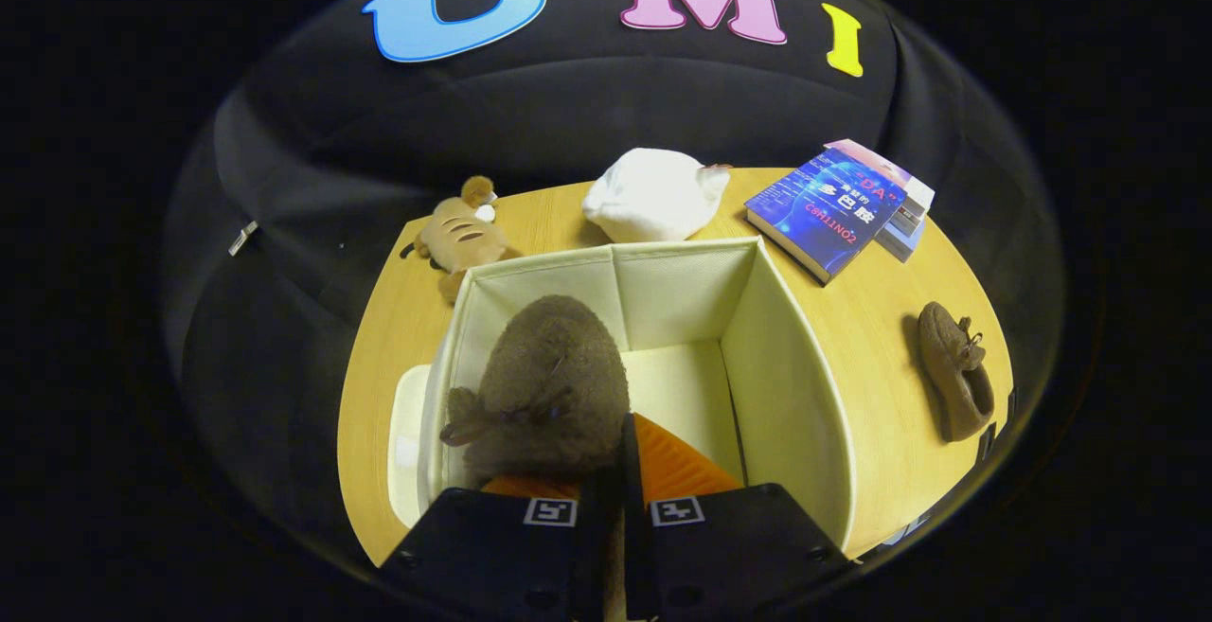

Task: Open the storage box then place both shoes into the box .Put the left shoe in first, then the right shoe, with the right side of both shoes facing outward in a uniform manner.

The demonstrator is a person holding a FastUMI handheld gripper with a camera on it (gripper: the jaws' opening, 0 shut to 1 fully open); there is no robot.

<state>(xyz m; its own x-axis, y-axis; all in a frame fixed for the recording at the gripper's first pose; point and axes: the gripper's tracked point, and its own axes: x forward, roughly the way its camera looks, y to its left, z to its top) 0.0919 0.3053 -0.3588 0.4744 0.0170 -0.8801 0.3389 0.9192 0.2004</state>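
A cream fabric storage box (800, 385) stands open on the wooden table, its inside bare. My gripper (620, 461) hangs over the box's near left part, shut on a brown suede shoe (554, 385) by its heel edge. The shoe's toe points away from me and its bow lace hangs to the left. The shoe's lower part is hidden by the fingers. A second brown shoe (954, 371) lies on the table to the right of the box, apart from it.
Beyond the box lie a striped plush cat (461, 236), a white plush toy (656, 194) and a stack of books (838, 207). A cream lid (409, 442) lies flat by the box's left wall. The table's edge (352, 433) curves close on the left.
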